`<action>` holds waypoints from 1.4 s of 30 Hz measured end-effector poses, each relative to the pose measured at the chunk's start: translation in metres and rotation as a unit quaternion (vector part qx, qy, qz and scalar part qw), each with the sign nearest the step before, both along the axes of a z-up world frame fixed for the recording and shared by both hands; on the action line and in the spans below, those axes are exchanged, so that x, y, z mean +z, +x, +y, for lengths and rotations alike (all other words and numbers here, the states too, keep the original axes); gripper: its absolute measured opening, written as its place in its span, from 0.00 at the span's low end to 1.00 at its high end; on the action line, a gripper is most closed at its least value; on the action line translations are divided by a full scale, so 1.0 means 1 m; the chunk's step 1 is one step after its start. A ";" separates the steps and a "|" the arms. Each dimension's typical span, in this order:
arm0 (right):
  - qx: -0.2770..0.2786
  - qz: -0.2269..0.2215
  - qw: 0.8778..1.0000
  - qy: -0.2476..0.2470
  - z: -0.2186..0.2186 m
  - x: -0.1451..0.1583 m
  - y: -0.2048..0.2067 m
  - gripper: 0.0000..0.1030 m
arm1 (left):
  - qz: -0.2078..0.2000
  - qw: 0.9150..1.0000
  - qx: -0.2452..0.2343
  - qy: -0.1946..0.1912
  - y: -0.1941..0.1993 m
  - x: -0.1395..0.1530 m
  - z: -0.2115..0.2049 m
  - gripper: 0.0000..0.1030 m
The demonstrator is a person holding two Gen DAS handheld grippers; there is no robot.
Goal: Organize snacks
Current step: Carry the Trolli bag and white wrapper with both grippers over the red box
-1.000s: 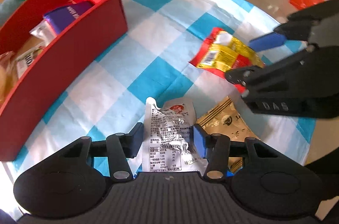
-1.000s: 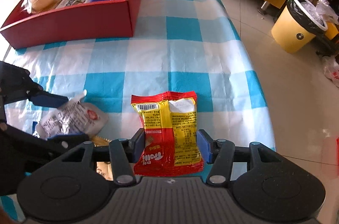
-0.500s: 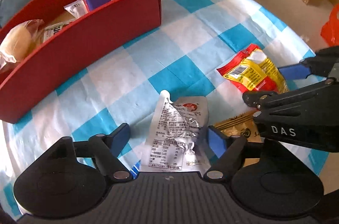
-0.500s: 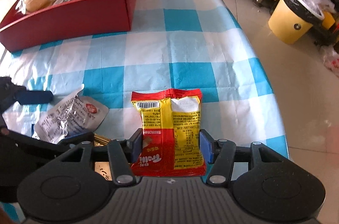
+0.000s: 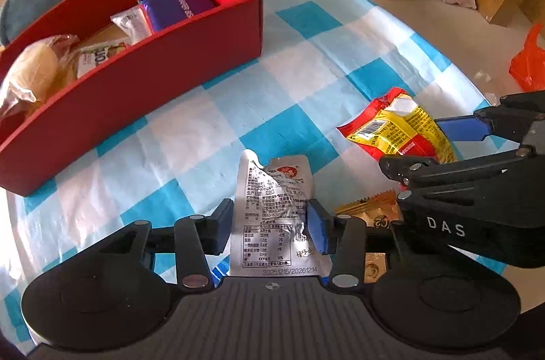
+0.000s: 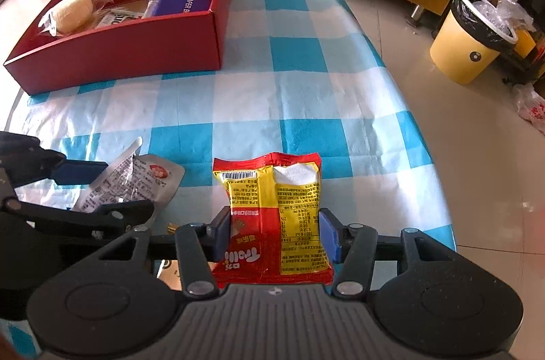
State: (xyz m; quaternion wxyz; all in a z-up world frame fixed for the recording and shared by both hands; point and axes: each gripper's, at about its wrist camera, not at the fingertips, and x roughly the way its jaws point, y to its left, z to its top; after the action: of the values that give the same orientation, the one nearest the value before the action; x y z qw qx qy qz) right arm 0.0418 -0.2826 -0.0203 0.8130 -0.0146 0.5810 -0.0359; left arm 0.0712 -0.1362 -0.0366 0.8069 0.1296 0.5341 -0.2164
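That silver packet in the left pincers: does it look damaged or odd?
Yes. The silver packet between the left gripper pads is crumpled, with one top corner bent up in a ragged flap. Whether it is torn open cannot be told.

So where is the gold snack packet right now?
In the left wrist view the gold snack packet lies on the checked tablecloth, just right of the silver pouch, largely hidden under the right gripper.

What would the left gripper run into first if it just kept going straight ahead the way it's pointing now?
Holding the silver snack packet, the left gripper would cross bare checkered tablecloth, then probably meet the red box, near its right end. Depth is uncertain through the fisheye.
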 end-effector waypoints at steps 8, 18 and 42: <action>-0.028 0.003 1.000 0.001 -0.016 -0.002 0.001 0.46 | -0.017 0.999 0.030 0.012 0.012 -0.010 -0.010 0.75; -0.025 -0.001 1.000 0.005 -0.016 -0.001 0.003 0.46 | -0.022 0.999 0.032 0.005 0.010 -0.005 -0.012 0.60; -0.001 -0.036 0.999 -0.003 0.007 0.018 0.020 0.46 | -0.049 0.996 0.068 -0.026 0.017 0.033 0.017 0.60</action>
State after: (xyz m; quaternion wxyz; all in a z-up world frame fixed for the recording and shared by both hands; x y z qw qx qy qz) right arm 0.0621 -0.2759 -0.0022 0.8331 -0.0147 0.5516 -0.0389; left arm 0.0878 -0.1189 -0.0036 0.8482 0.0824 0.4955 -0.1680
